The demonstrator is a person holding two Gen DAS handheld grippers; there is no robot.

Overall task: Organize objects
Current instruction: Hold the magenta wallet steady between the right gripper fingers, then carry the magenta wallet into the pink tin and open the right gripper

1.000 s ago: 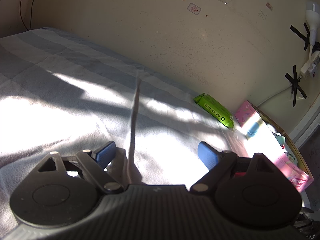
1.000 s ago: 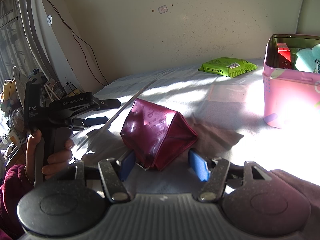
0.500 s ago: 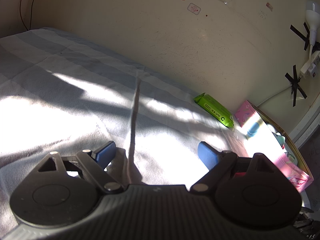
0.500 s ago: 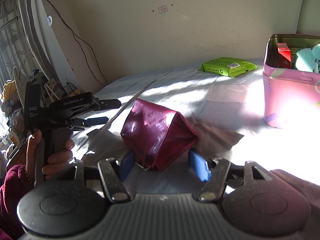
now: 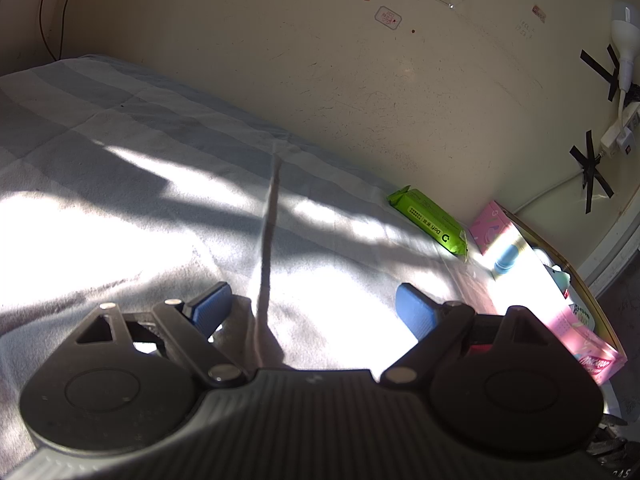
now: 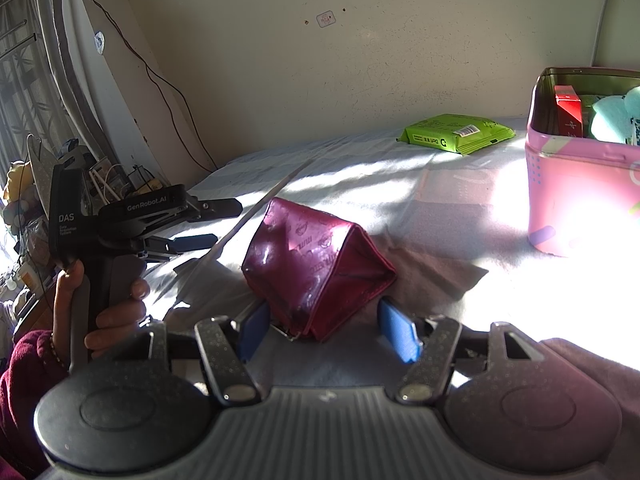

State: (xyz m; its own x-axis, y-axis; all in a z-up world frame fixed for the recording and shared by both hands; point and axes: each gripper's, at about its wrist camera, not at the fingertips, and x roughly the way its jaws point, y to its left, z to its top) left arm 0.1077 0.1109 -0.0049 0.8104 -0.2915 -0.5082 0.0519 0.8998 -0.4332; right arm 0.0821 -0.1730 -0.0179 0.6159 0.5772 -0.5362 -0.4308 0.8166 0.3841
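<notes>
We see the right hand-held gripper (image 6: pixel 326 330) with its blue pads apart on either side of the near end of a maroon wallet (image 6: pixel 316 266) that stands tented on the bed (image 6: pixel 360 184); the left pad looks just beside it, the right pad clear. The left hand-held gripper (image 5: pixel 314 308) hangs spread wide over bare sheet, nothing between its pads. A green pack (image 6: pixel 456 134) lies by the wall, near a pink tin (image 6: pixel 580 196).

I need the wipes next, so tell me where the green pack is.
The green pack lies flat on the bed by the wall, at upper right in the right wrist view, just left of the pink tin, beyond the red pouch.
</notes>
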